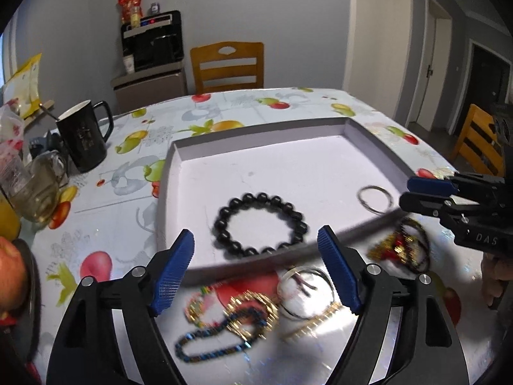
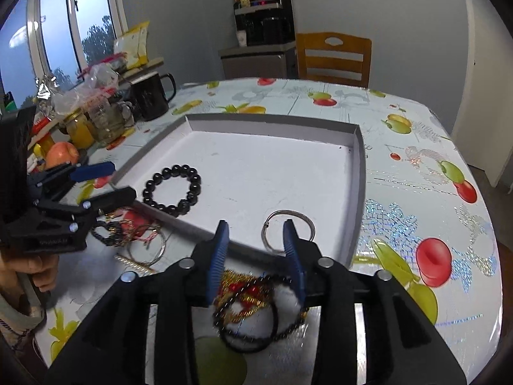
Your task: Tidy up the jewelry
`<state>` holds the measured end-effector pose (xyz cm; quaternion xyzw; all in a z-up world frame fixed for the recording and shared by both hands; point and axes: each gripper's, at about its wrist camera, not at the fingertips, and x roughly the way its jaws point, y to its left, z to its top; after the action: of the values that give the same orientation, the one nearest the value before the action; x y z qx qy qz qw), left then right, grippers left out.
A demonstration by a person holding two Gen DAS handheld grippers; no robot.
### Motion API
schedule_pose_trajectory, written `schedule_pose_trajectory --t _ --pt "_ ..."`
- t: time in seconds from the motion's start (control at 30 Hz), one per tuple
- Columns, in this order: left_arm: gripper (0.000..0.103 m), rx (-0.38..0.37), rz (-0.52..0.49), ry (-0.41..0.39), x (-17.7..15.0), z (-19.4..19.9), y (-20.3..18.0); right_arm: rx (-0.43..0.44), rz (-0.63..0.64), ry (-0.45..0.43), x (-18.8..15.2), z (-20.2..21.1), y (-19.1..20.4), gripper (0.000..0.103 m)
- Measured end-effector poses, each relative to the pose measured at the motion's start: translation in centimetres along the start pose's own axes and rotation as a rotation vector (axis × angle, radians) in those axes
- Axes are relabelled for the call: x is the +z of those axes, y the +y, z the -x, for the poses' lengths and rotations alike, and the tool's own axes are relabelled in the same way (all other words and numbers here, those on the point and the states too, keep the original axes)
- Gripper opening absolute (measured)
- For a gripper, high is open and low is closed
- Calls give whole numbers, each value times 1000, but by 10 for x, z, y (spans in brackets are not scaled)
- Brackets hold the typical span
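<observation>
Left wrist view: my left claw (image 1: 256, 269) spread wide, nothing between the pads; bead bracelet (image 1: 261, 224) just ahead, lying in the tray (image 1: 320, 160). Right claw (image 2: 256, 250) half parted, empty, above the tangled chains (image 2: 253, 304) on the table (image 2: 416, 160). Metal ring (image 2: 288, 229) in the tray. Chains limp, light, snag-prone; pinch a single strand.

The tablecloth (image 2: 416, 134) was pale, printed with red, green and yellow fruit. The tray (image 2: 275, 122) was white inside with a grey rim. In it lay a black bead bracelet (image 2: 172, 190) and, at four o'clock from it, a silver ring (image 2: 288, 230). The mug (image 1: 84, 134) was black; the chair (image 1: 227, 65) was orange-brown wood. Both grippers (image 1: 256, 269) had black frames and blue fingers (image 2: 219, 253).
</observation>
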<state>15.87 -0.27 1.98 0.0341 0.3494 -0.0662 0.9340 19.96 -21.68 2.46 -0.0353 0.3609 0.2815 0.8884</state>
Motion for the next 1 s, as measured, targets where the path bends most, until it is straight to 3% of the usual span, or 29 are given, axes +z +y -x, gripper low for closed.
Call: schedule_pose_trajectory --t 0.37,0.7,0.93,1.0 --pt "82 -44 -27 -21 -31 20 -20 -20 -16 23 -26 16 -5 47" --pt "82 -55 -9 -13 -39 21 -17 -47 -6 88 -41 12 -10 47" --pt "82 -62 1 -10 -42 24 -16 -103 -9 115 -43 5 -14 41" --pt "82 -60 -1 -12 -42 24 -16 -117 -15 129 -42 0 -17 34"
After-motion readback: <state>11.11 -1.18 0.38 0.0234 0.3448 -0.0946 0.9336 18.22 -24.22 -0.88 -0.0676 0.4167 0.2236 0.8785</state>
